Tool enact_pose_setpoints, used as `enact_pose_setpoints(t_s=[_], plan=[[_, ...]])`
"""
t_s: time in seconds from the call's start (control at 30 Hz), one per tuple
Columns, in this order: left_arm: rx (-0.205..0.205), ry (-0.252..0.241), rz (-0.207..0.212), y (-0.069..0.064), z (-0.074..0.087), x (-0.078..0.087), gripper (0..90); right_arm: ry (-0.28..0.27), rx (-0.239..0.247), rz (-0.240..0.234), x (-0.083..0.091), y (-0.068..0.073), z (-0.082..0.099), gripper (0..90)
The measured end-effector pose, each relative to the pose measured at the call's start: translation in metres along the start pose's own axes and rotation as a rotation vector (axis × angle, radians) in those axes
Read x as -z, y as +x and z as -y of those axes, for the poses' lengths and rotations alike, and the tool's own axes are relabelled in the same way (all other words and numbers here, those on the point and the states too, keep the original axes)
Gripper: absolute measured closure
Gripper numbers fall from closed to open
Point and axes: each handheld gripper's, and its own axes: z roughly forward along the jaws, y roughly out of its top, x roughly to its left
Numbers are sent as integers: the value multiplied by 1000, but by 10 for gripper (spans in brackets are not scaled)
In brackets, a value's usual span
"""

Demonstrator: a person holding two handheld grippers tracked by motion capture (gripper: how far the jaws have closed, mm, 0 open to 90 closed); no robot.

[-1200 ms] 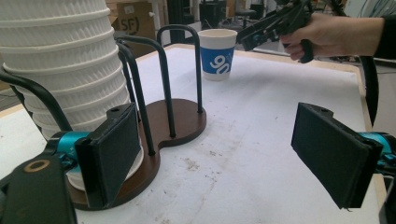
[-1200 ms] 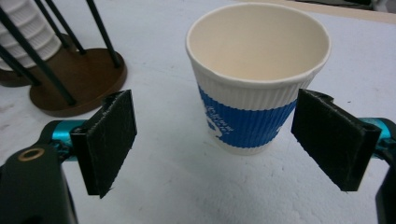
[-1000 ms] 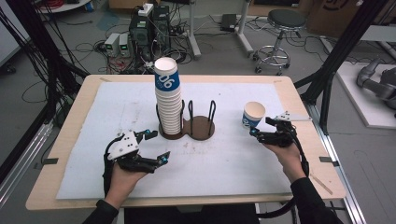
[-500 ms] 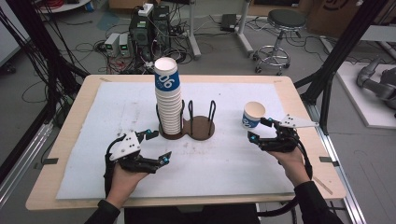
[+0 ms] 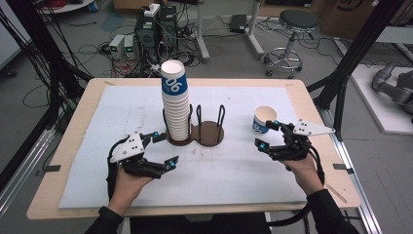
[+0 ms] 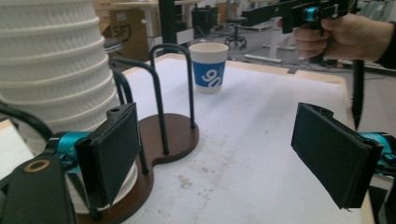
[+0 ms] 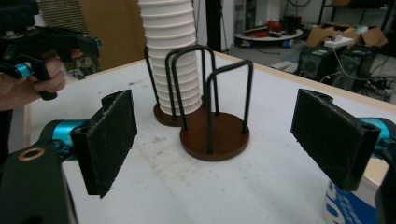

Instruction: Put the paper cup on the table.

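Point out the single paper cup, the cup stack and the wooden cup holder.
Single paper cup [image 5: 263, 122], high view, on its blue side wall.
Cup stack [image 5: 176, 109], high view, on the white ribbed middle.
Wooden cup holder [image 5: 210, 134], high view, on the bare brown base.

We hold the left gripper [image 5: 164, 149] low over the table, jaws apart and empty; our right gripper [image 5: 267, 134] is likewise open, nothing between its pads.

Your lone paper cup [image 5: 264, 120] is white with a blue band and white numerals — the same as the top of the white ribbed cup stack [image 5: 176, 105] beside it. That stack's holder [image 5: 199, 132] is dark brown with black wire hoops, on a white-covered tabletop [image 5: 243, 165].
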Motion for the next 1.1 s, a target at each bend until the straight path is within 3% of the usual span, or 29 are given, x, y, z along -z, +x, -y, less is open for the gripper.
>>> enact_pose_setpoints(t_s=[0.27,0.67,1.1], plan=[[12,1,-2,1,-3,4,155,25,45,-9,-7,14,-7,152],[36,-42,-37,6,-6,20,156,25,33,-18,-9,16,-10,152],[39,-33,-47,8,-4,21,155,26,2,-9,-8,12,-9,151]])
